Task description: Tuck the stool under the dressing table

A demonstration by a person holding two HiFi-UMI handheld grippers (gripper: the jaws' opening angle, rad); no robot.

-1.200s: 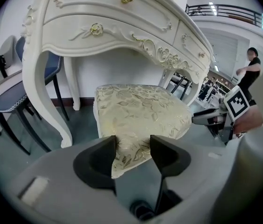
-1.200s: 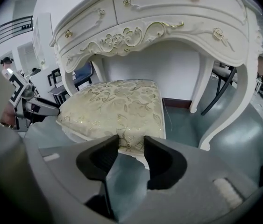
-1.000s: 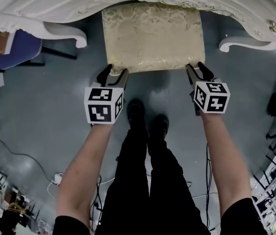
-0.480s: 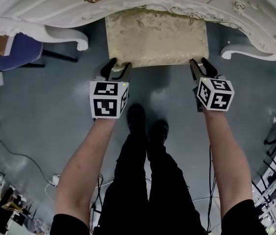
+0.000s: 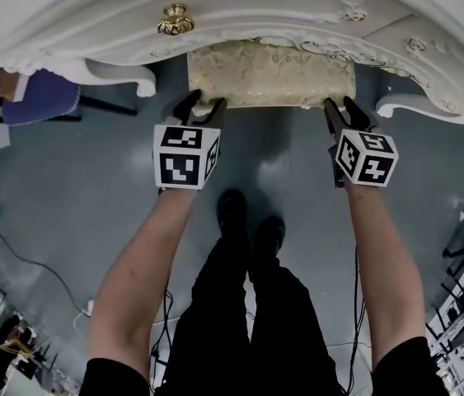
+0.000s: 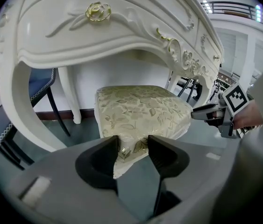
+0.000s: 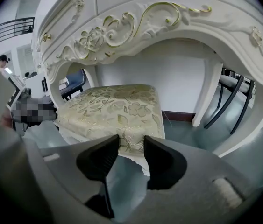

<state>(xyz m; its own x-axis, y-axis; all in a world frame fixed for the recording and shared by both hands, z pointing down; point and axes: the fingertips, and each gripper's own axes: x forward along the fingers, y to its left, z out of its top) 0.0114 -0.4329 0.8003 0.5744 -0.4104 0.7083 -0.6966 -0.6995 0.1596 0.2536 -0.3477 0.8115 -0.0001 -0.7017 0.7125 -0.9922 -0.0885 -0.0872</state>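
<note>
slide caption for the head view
The stool, held by left hand-held gripper and right hand-held gripper, sits mostly under the dressing table.

The head view looks steeply down onto the stool (image 5: 271, 74) and dressing table (image 5: 256, 15), while both gripper views face them low and close from the stool's near corners.

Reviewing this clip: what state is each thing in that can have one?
stool: upright, mostly under the dressing table, near edge showing.
drawer: closed.
left tongs: shut on the stool's near left corner.
right tongs: shut on the stool's near right corner.
</note>
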